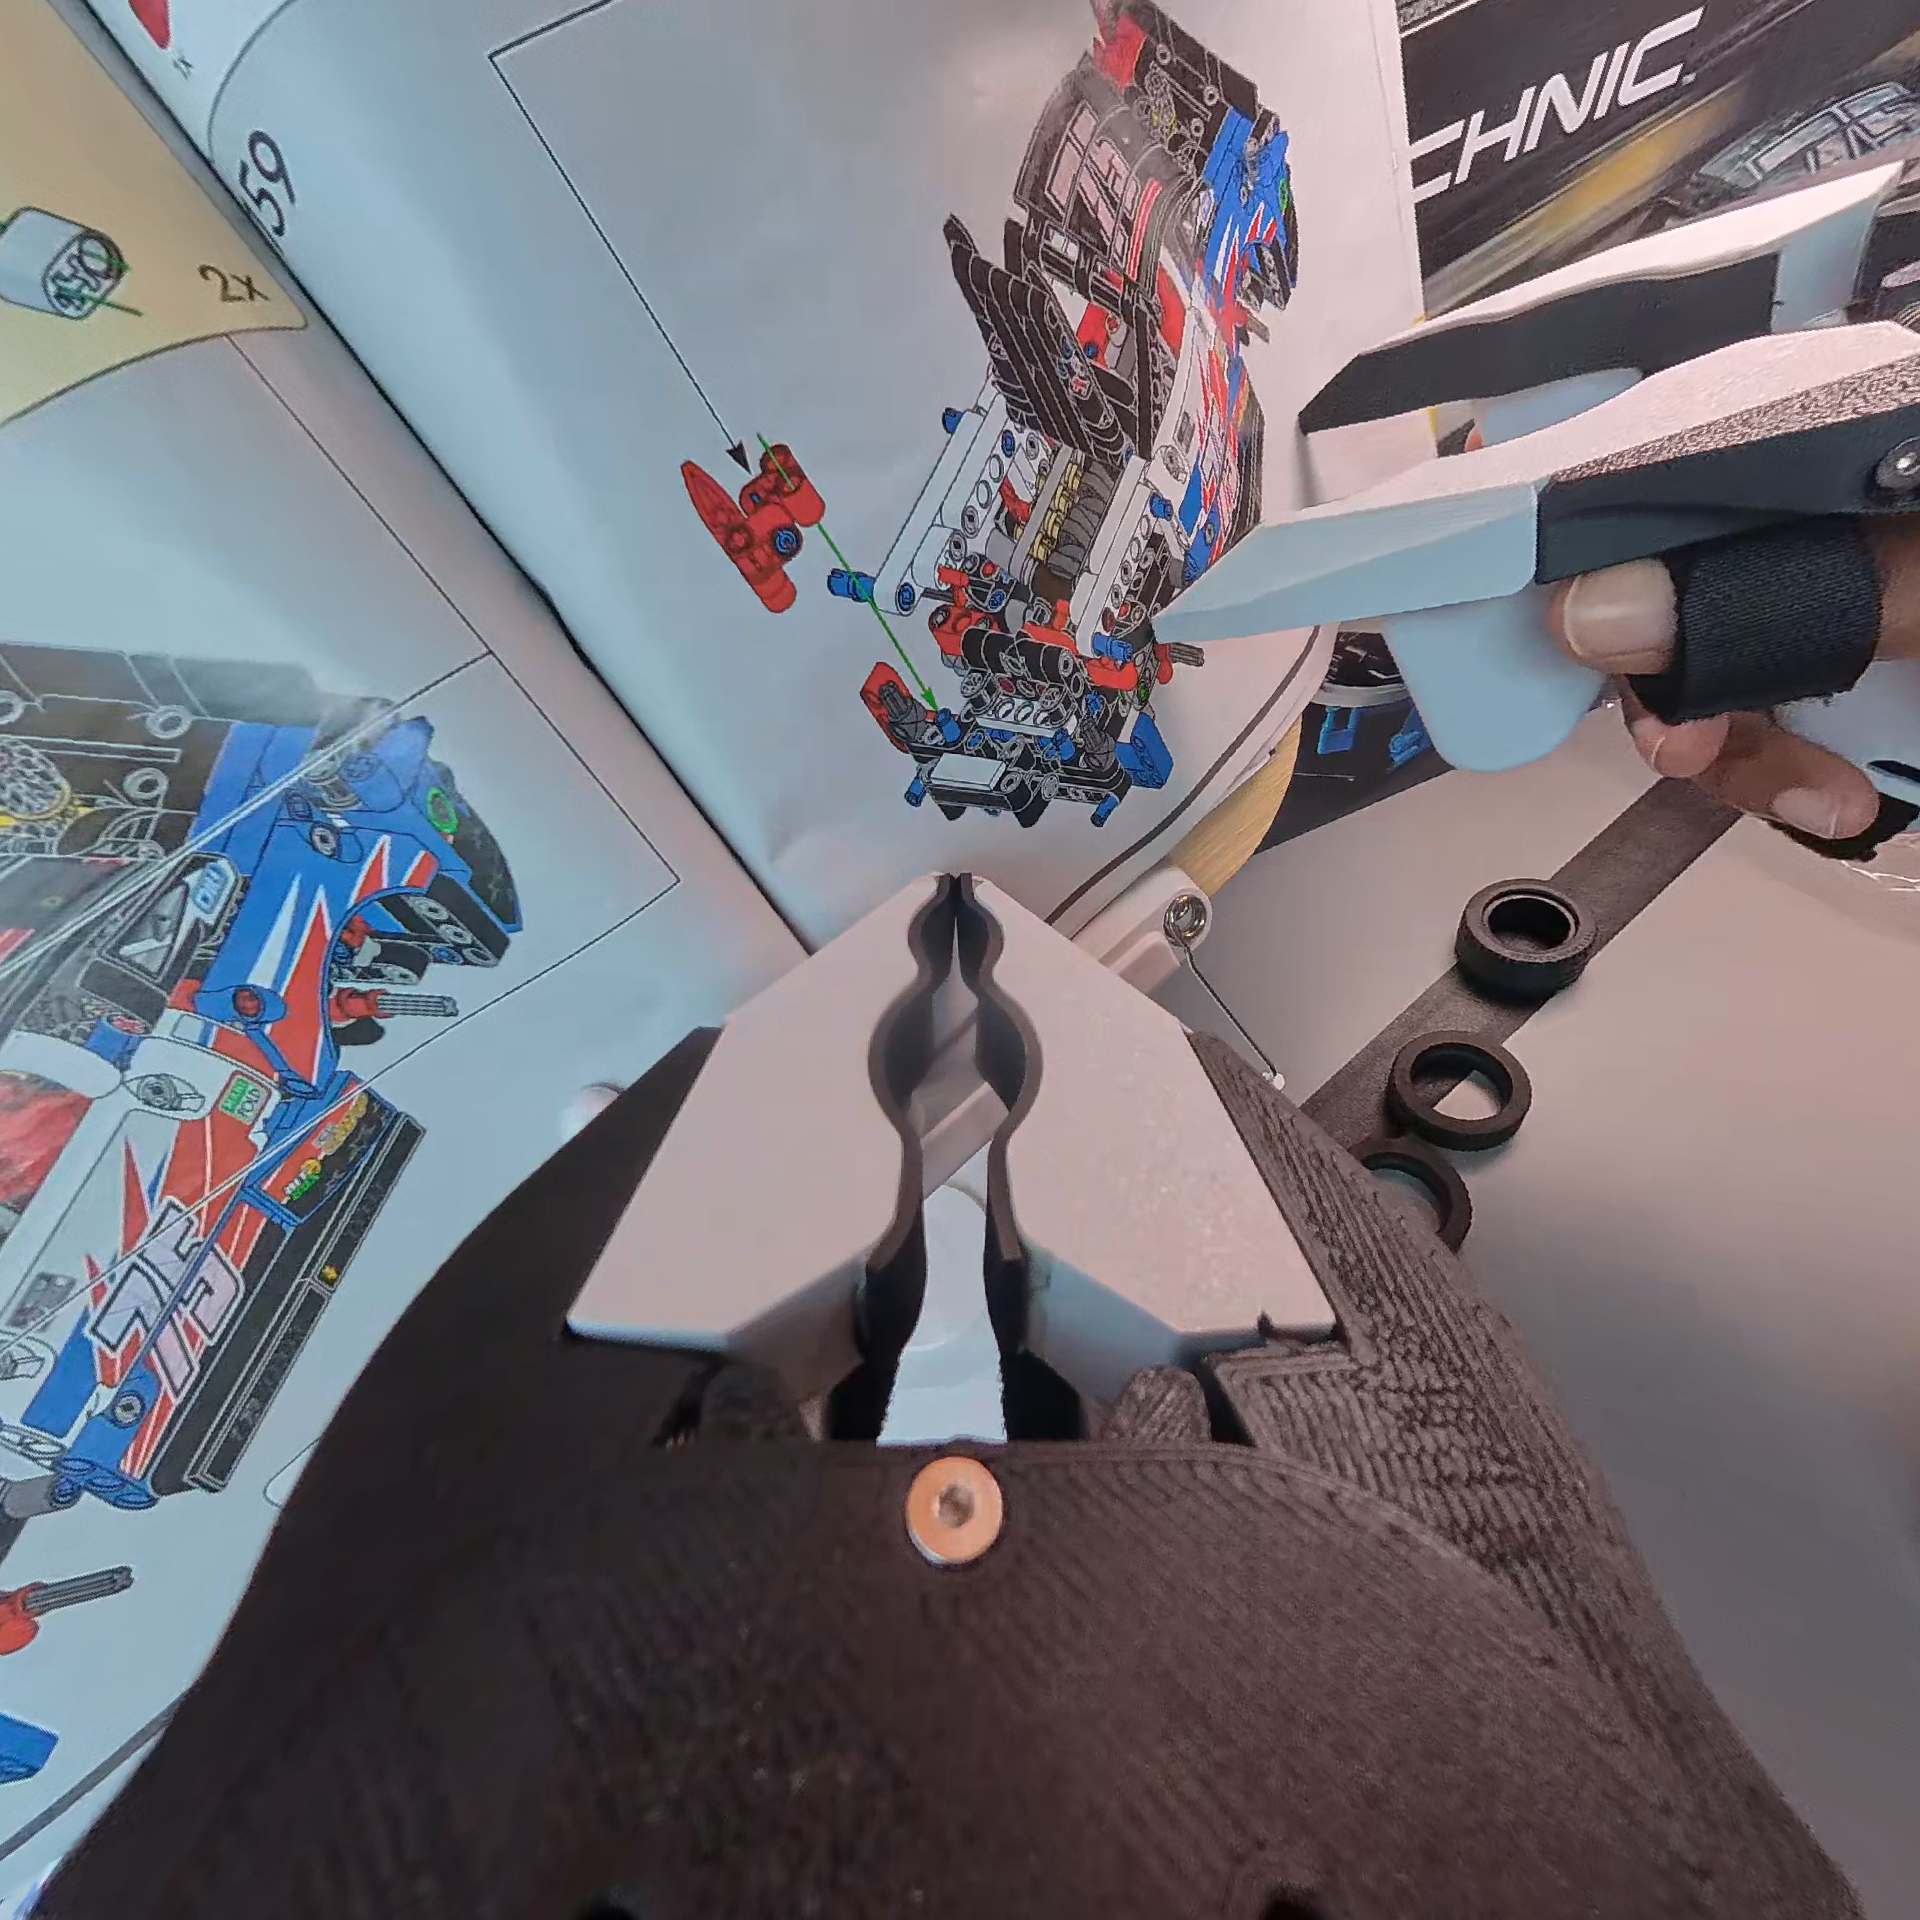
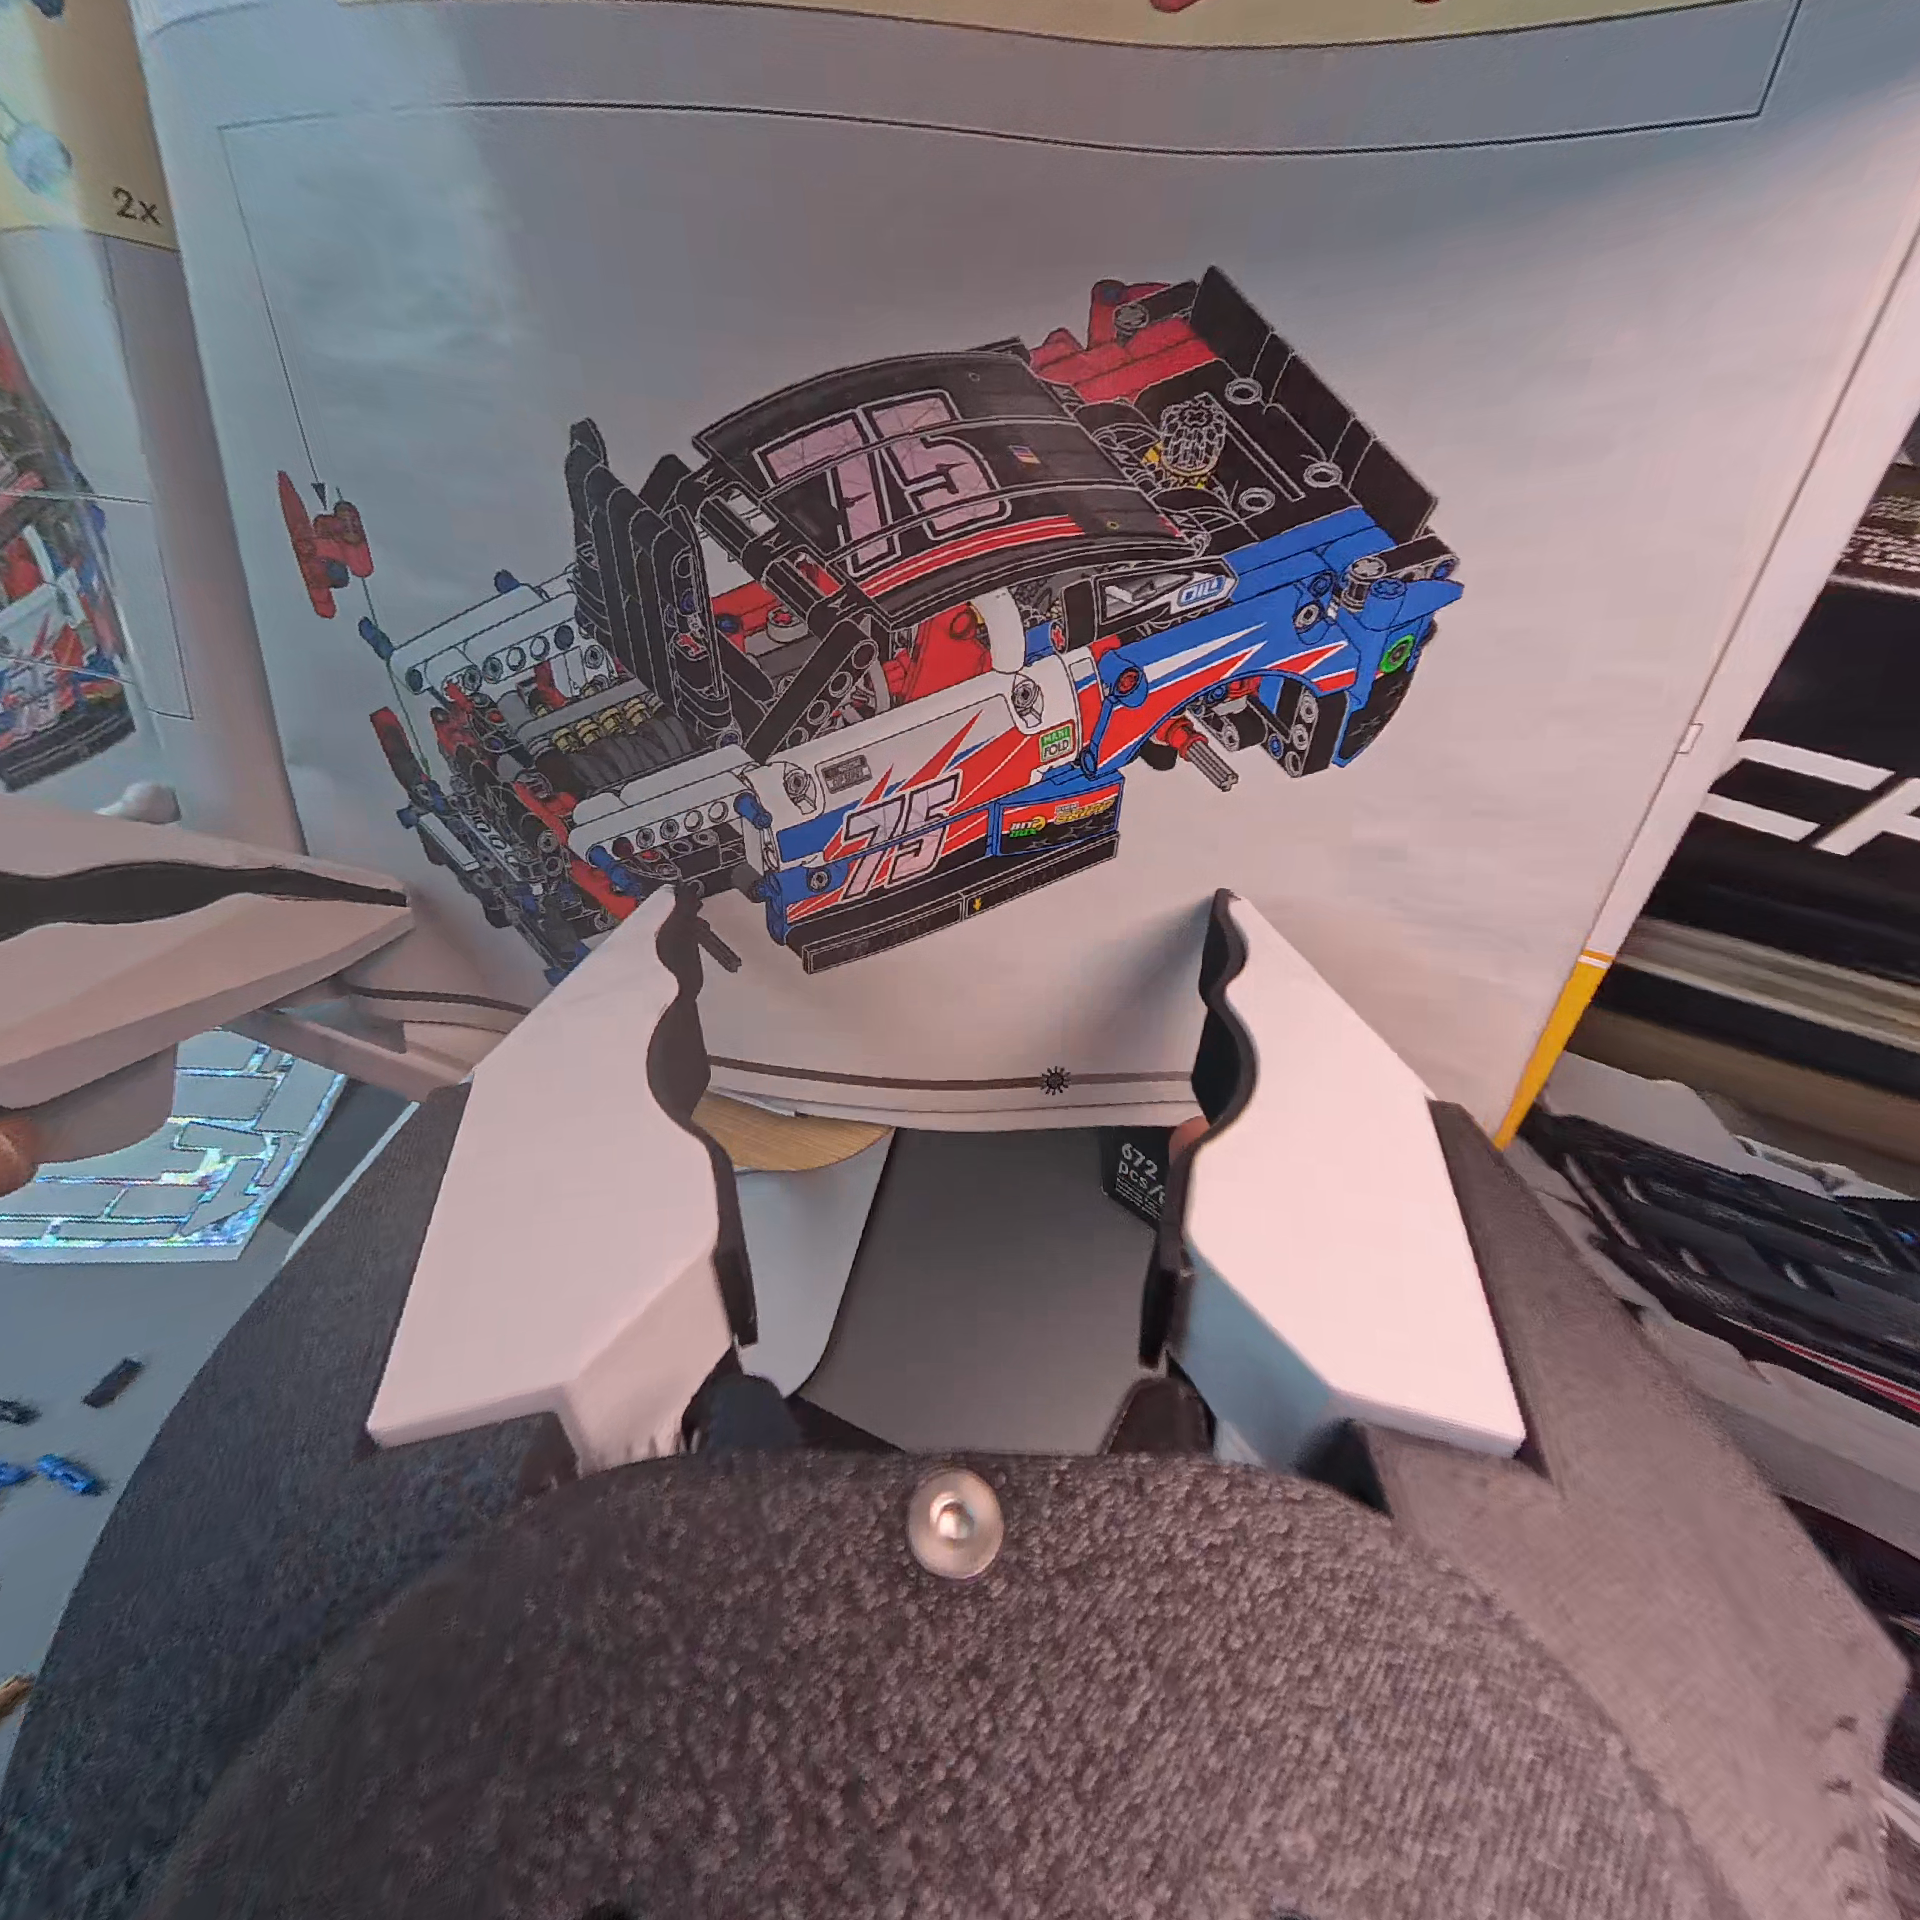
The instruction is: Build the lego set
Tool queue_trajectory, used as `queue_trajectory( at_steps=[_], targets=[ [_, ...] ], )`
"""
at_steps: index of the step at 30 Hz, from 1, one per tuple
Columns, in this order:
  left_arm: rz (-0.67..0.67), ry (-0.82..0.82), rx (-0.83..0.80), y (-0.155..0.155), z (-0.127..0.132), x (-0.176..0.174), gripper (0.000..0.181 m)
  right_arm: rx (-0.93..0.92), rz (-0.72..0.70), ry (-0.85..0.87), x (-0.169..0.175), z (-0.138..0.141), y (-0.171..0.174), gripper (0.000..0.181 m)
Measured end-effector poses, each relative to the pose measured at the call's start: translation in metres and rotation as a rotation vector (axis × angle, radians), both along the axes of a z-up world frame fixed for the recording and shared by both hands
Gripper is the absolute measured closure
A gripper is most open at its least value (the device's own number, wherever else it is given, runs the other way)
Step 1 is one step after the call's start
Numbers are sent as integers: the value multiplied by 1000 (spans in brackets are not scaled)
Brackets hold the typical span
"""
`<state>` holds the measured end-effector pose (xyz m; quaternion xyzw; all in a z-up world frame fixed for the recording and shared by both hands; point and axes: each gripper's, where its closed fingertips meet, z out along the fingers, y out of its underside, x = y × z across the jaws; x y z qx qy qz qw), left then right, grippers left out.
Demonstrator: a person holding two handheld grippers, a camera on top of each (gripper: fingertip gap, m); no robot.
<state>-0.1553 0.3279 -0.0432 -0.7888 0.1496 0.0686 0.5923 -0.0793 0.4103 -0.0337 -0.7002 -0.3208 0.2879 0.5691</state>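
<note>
Booklet check, not assembly: both grippers sit in front of the open instruction booklet and neither holds a part. Left gripper has its tips pressed together at the booklet's lower edge, nothing between them. Right gripper is spread wide and empty, aimed straight at the page with the printed car drawing, tips low over the page bottom; from the left wrist view it comes in from the right, held by a hand with a black strap, its fingers reaching over the page edge. Lego box lies beyond the booklet to the right. Black tyres lie on the table right of the left gripper, with a dark strip running beneath them. Small blue and black pieces are scattered low left of the right gripper, next to a shiny sticker sheet. No built model in view. Likely next: find the pieces the page calls for, so one gripper has to leave the booklet and go to the loose parts.
</note>
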Motion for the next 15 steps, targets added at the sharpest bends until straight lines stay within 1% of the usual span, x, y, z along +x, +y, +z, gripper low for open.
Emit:
queue_trajectory(
  at_steps=[9, 15],
  targets=[
    [-10, -56, -17, 0, 3, 0, 181, 55, -8, -5, -2, 2, -8, 114],
    [-4, -76, 8, 1, 11, -2, 181, 49, 6, -5, -1, 0, -11, 119]
  ],
)
